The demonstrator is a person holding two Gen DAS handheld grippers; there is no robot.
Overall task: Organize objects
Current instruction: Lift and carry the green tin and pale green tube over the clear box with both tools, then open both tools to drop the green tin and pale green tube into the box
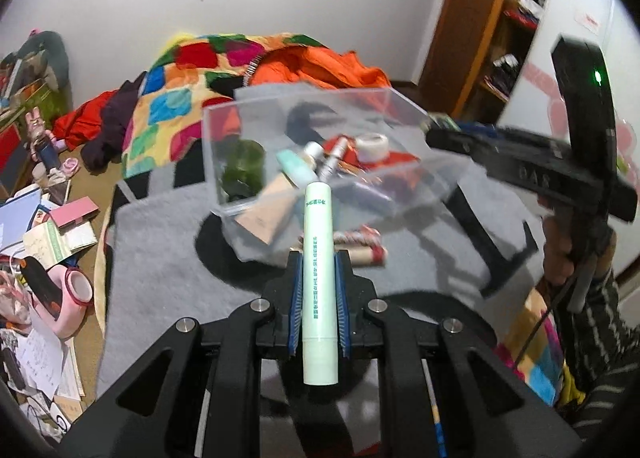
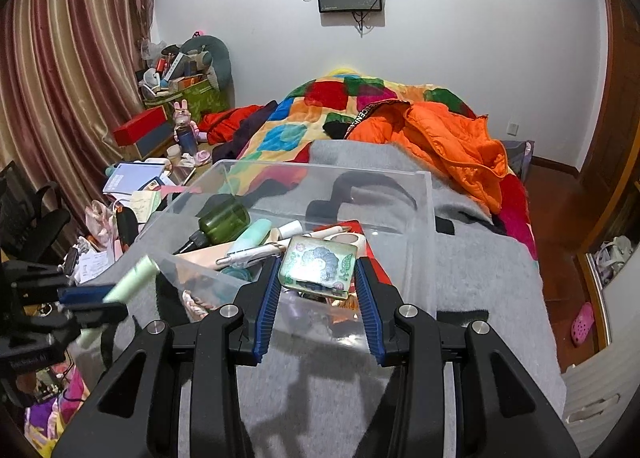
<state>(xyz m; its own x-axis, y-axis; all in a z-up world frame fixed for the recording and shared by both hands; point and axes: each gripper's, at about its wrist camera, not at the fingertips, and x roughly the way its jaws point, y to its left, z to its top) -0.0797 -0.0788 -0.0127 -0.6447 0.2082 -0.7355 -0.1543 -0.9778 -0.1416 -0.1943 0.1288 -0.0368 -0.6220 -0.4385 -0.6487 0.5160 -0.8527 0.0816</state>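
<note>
Because the pale green cosmetic tube (image 1: 318, 282) is slim, light and smooth-skinned, it looks likely to slide lengthwise or dent under hard pressure; the left gripper (image 1: 318, 278) is closed on its lower-middle barrel, blue pads on both sides, the tube pointing forward toward the clear plastic bin (image 1: 224, 162) and its tip just short of the bin's near wall. Judged from this, a hold near mid-length, as shown, best limits tipping. Above the bin's near edge, the right gripper (image 2: 318, 278) brackets a small flat floral-printed tin (image 2: 318, 267); its jaws stand fairly wide, and whether the pads actually press the tin cannot be told. Inside the bin lie a dark green bottle (image 2: 224, 222), a mint tube (image 2: 252, 240), a white pen (image 2: 248, 254) and a roll of white tape (image 1: 372, 146), crowding the floor where the tube would land. Beneath the bin spreads a grey blanket (image 2: 480, 278); just in front of the bin on it lies a red-and-white wrapped roll (image 1: 362, 248). Beyond the bin is an orange jacket (image 2: 440, 138) on a patchwork quilt (image 2: 304, 126).
</note>
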